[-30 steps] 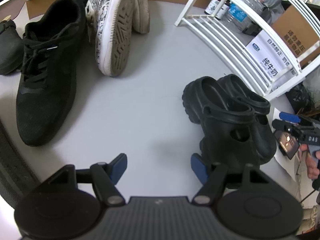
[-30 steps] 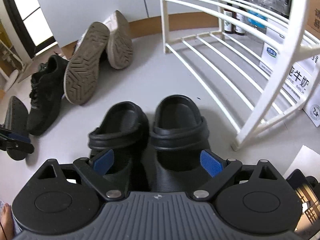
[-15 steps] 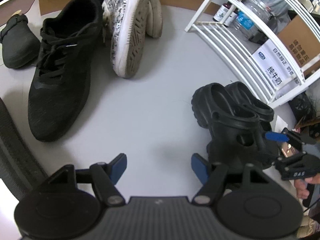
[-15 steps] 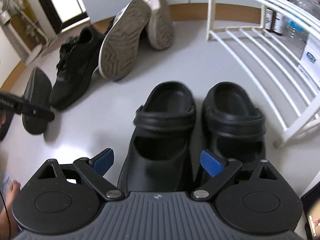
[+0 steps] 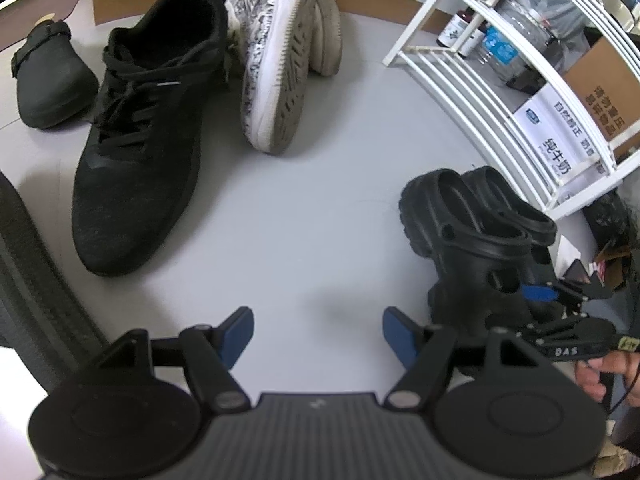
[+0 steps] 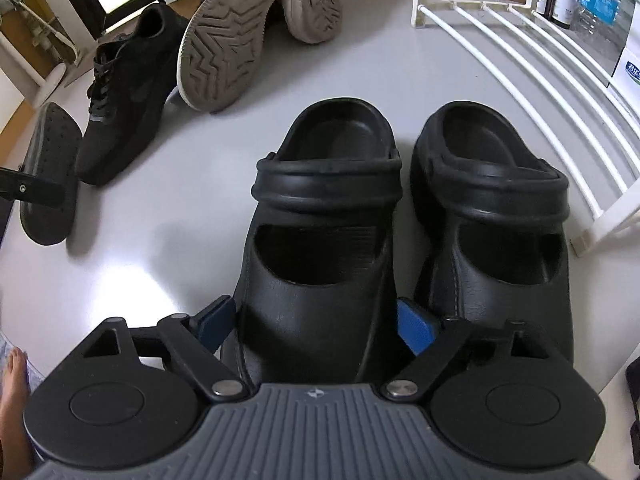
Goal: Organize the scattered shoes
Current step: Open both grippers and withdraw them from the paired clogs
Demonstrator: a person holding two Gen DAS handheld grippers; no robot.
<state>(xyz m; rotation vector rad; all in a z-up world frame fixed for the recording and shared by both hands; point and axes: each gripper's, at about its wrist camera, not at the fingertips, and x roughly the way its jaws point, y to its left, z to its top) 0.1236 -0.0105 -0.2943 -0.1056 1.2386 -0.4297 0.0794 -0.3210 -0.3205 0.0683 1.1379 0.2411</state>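
The right tongs [image 6: 316,320], lately closing, are set astride the left black rubber clog [image 6: 320,240], ungripped; the left tongs [image 5: 318,336] are held released.

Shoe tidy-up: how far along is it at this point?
Early. Done: the two black clogs stand side by side by the white rack, whose visible shelves hold no shoes. In hand: the right gripper straddles the left clog's toe, its jaws just closing; a firm grip isn't clear. The left gripper is open over bare floor. Left: the black sneaker, the tipped white sneakers and a black slip-on.
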